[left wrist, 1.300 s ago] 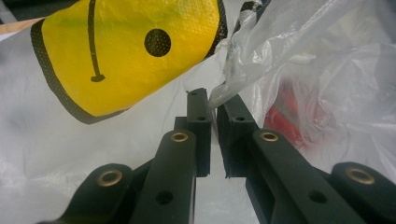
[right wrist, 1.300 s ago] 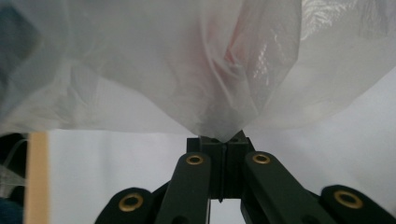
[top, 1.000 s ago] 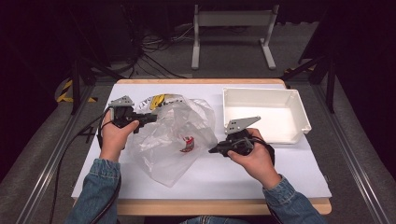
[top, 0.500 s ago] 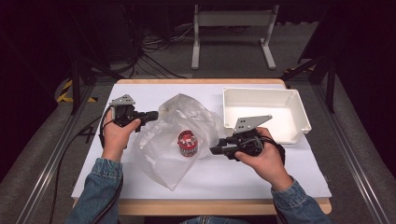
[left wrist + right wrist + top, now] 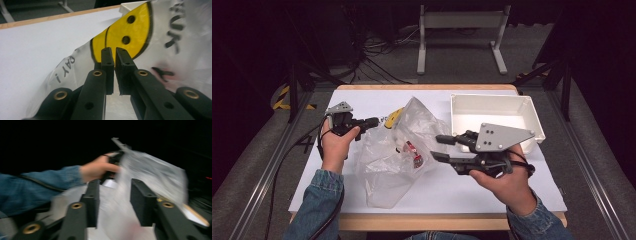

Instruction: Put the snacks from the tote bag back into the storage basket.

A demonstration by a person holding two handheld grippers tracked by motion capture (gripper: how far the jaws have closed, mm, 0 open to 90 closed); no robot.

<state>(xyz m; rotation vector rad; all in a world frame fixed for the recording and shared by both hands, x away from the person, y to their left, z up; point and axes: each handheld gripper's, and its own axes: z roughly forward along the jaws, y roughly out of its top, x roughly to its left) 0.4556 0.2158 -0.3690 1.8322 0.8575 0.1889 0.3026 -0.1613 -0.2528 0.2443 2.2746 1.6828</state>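
Observation:
A clear plastic bag [image 5: 399, 150] printed with a yellow smiley face lies crumpled in the middle of the table, a small red and white item [image 5: 414, 150] inside it. My left gripper [image 5: 373, 121] is shut on the bag's upper left edge. In the left gripper view the jaws [image 5: 114, 51] pinch the film just below the yellow face [image 5: 125, 32]. My right gripper [image 5: 438, 147] is held up at the bag's right side, open and empty. In the blurred right gripper view, the bag [image 5: 150, 170] and the other hand [image 5: 96, 171] lie beyond my open gripper [image 5: 115, 185].
A white rectangular bin [image 5: 532, 117] stands at the back right of the table, just behind the right hand. White paper [image 5: 452, 190] covers the tabletop. Cables and a metal stand [image 5: 462, 22] lie on the floor beyond the far edge.
The right gripper has risen and drawn a little to the right of the bag, its jaws now apart. The bag has shifted and the red item inside has moved. The left gripper has held its place.

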